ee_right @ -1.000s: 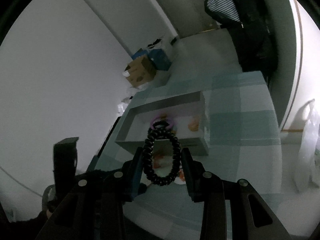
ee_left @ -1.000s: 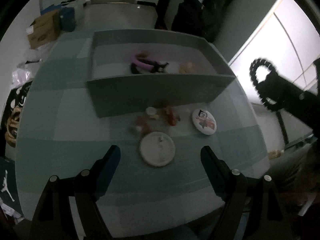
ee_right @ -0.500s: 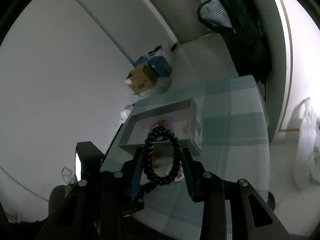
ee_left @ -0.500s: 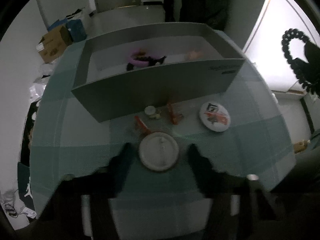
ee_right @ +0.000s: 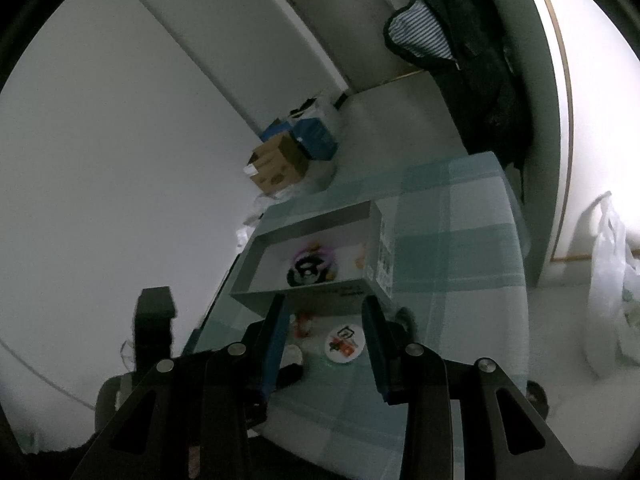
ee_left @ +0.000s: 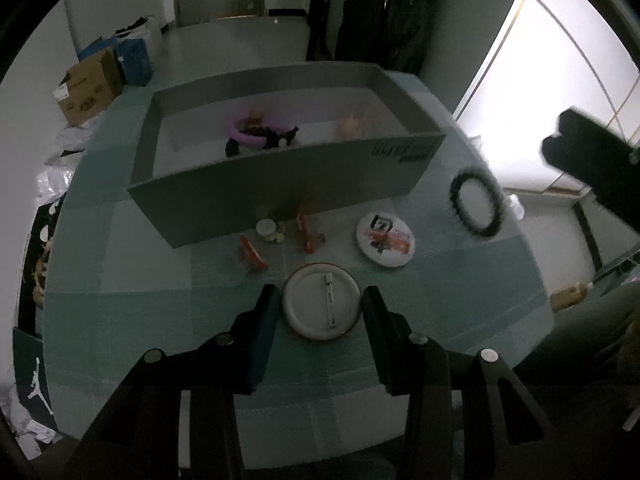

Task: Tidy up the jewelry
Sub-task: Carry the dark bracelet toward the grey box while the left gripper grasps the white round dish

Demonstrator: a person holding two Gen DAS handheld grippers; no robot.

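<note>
Left claw [ee_left: 320,320]: fingers spread wide, holding nothing, hovering low with the face-down pin badge [ee_left: 320,306] between them.
Right claw [ee_right: 325,340]: fingers apart and empty, raised above the table [ee_right: 460,248] and aimed toward the box.
Near table, not yet sorted: the face-down pin badge, a printed badge [ee_left: 385,239], two small orange-red clips [ee_left: 252,254] and a small pale round piece [ee_left: 267,229], all lying on the checked cloth just in front of the box.
Black bead bracelet [ee_left: 476,207]: in the left wrist view it shows blurred to the right of the box, apart from both claws; it looks to be in the air, though the blur makes that uncertain. In the right wrist view a dark ring shape overlaps the box interior, so where it lands cannot be told.
Grey box [ee_left: 280,184]: already holds a pink ring-shaped piece [ee_left: 250,136], some dark pieces beside it and a pale orange item [ee_left: 352,124].
Progress: judged partway; a few pieces are in the box, about five remain on the table.
</note>
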